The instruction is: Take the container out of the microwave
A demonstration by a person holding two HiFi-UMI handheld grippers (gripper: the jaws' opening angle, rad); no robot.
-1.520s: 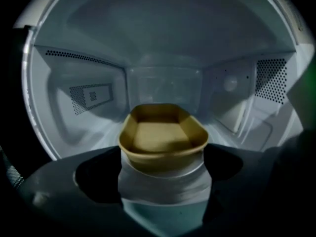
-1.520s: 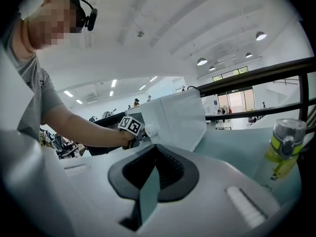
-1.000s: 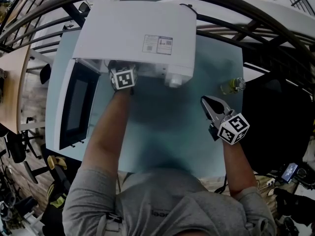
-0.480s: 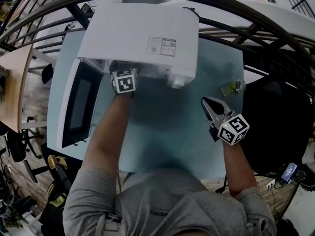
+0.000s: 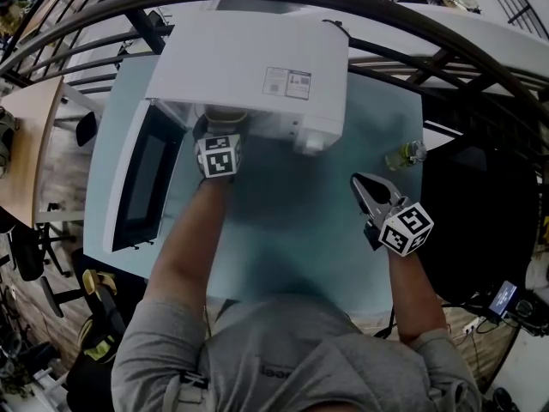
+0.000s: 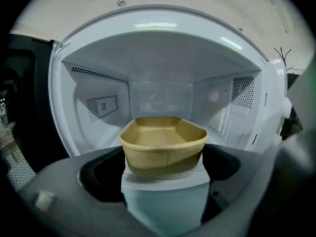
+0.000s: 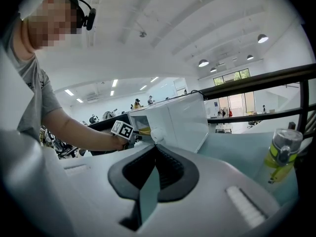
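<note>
The white microwave [image 5: 257,67] stands at the back of the table with its door [image 5: 141,187] swung open to the left. A tan, empty, open-topped container [image 6: 163,144] sits at the front of the cavity, right at the opening. My left gripper [image 6: 165,168] holds it with a dark pad against each side. From the head view, the container's rim [image 5: 225,114] peeks out from under the microwave's front edge, just beyond the left gripper [image 5: 221,127]. My right gripper [image 5: 360,181] hovers over the table's right part, shut and empty, pointing toward the microwave [image 7: 182,122].
A small bottle with yellow-green liquid [image 5: 405,152] stands near the table's right edge, close to the right gripper's side [image 7: 281,154]. The pale blue table [image 5: 300,230] runs between the two arms. Dark railings curve behind the microwave.
My left gripper has drawn back from the microwave opening and risen a little, and the container's rim now shows outside the cavity. The right gripper has stayed put.
</note>
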